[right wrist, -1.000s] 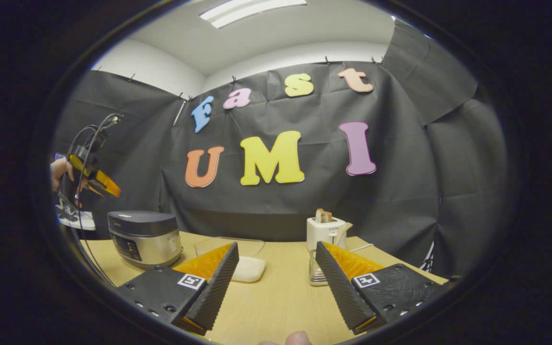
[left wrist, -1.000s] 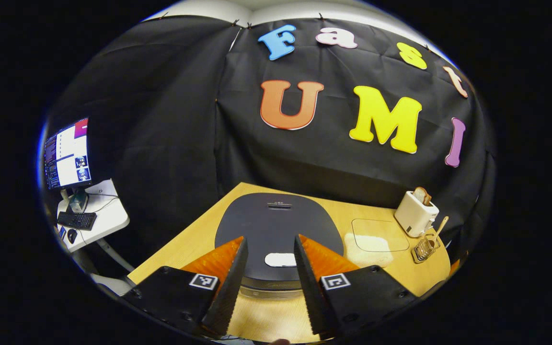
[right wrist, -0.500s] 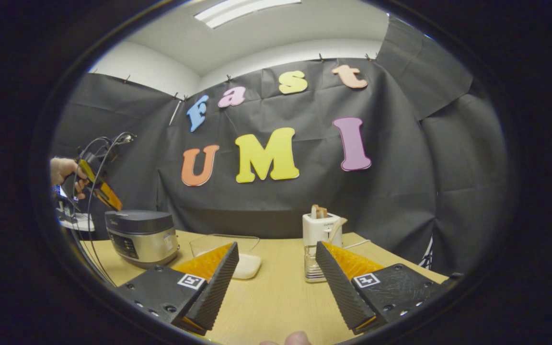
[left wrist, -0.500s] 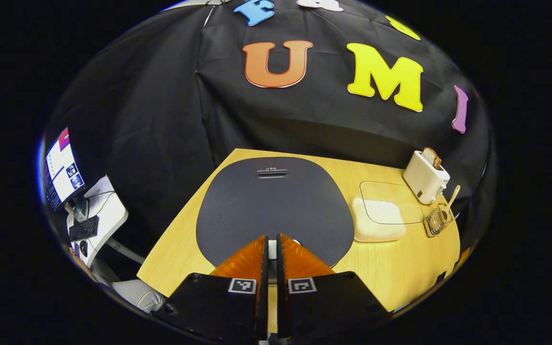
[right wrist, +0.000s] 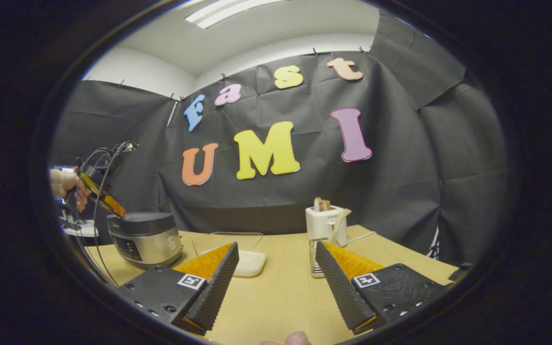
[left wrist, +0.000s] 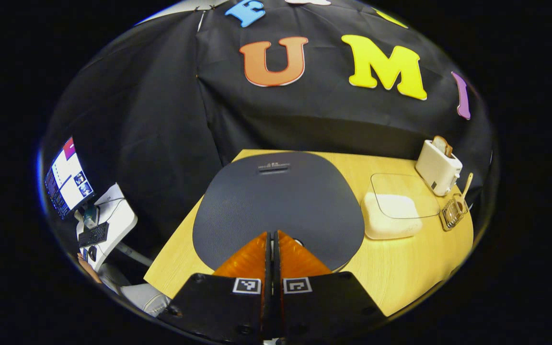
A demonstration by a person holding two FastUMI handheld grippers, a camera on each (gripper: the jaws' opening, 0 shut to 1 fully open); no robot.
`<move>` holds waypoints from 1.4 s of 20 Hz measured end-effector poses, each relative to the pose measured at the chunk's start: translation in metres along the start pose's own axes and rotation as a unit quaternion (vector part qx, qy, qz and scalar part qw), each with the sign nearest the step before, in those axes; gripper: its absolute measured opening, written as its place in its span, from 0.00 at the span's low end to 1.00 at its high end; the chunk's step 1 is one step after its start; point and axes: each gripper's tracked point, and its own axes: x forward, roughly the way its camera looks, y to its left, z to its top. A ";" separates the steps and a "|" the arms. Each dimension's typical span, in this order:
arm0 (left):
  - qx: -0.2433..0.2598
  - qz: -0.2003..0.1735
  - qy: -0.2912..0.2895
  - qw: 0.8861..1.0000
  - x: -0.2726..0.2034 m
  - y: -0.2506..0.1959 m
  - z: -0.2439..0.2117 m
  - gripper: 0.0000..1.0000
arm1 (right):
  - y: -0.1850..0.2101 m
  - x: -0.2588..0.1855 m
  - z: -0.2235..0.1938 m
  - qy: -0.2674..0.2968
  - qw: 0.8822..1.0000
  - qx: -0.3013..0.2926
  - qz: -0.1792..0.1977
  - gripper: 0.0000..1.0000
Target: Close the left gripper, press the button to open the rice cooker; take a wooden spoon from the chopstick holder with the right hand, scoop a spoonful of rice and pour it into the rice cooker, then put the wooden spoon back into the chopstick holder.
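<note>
The dark grey rice cooker (left wrist: 276, 201) sits right below my left gripper (left wrist: 272, 235), its lid down. That gripper is shut with nothing between its fingers, and the tips rest over the lid's front edge, hiding most of the white button (left wrist: 297, 241). In the right gripper view a hand (right wrist: 63, 184) holds the left gripper (right wrist: 119, 213) tilted down onto the top of the cooker (right wrist: 145, 237). My right gripper (right wrist: 276, 247) hangs open over the table. Beyond it stands the wire chopstick holder (right wrist: 318, 261) with the wooden spoon (right wrist: 340, 225) in it.
A clear container of white rice (left wrist: 391, 215) lies between the cooker and the chopstick holder (left wrist: 453, 213). A white toaster (left wrist: 438, 165) with a slice of bread stands at the back. Off the table's left edge is a side desk with a monitor (left wrist: 67, 177).
My left gripper went from open to shut and dropped toward the lid's front, covering the button. The right gripper has barely moved.
</note>
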 end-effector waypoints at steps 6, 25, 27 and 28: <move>-0.033 -0.019 -0.004 0.999 -0.005 -0.005 0.011 0.03 | -0.009 -0.001 0.008 -0.006 1.000 -0.010 -0.010 0.96; 0.019 -0.033 -0.260 0.965 -0.090 -0.035 0.037 1.00 | -0.048 0.025 0.044 -0.010 0.999 -0.026 -0.035 0.96; 0.013 -0.046 -0.266 0.963 -0.087 -0.054 0.018 1.00 | -0.053 0.037 0.043 0.004 0.999 -0.027 -0.035 0.96; 0.009 -0.048 -0.272 0.961 -0.088 -0.057 0.012 1.00 | -0.058 0.045 0.042 0.013 0.999 -0.029 -0.036 0.96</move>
